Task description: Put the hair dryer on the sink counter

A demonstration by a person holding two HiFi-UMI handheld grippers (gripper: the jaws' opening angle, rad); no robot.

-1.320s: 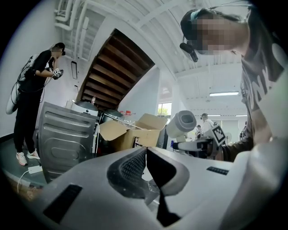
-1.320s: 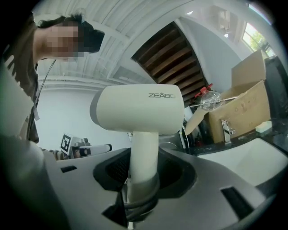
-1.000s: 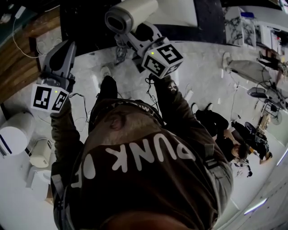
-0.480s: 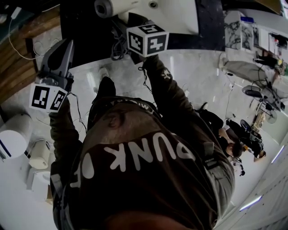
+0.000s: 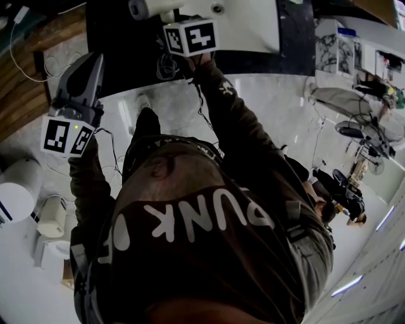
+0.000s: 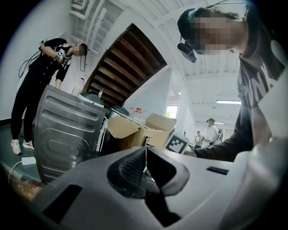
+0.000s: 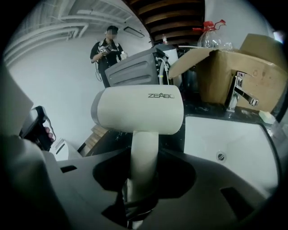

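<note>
The cream hair dryer (image 7: 139,110) stands upright with its handle between the jaws of my right gripper (image 7: 141,179), which is shut on it. In the head view the dryer (image 5: 147,7) shows at the top edge, just past the right gripper's marker cube (image 5: 190,37), over the black sink counter (image 5: 120,38) and beside the white basin (image 5: 253,25). The basin (image 7: 234,139) lies to the right of the dryer. My left gripper (image 5: 93,62) is held off to the left above the floor. Its pads (image 6: 135,164) meet with nothing between them.
A chrome faucet (image 7: 238,92) and an open cardboard box (image 7: 234,67) stand behind the basin. A grey washing machine (image 6: 67,130) is beside the counter. A white appliance (image 5: 19,190) sits on the floor at left. A person (image 7: 108,49) stands beyond; others (image 5: 342,196) are at right.
My right gripper has carried the hair dryer forward and a little left, from above the floor to over the counter by the basin. The left gripper has hardly moved.
</note>
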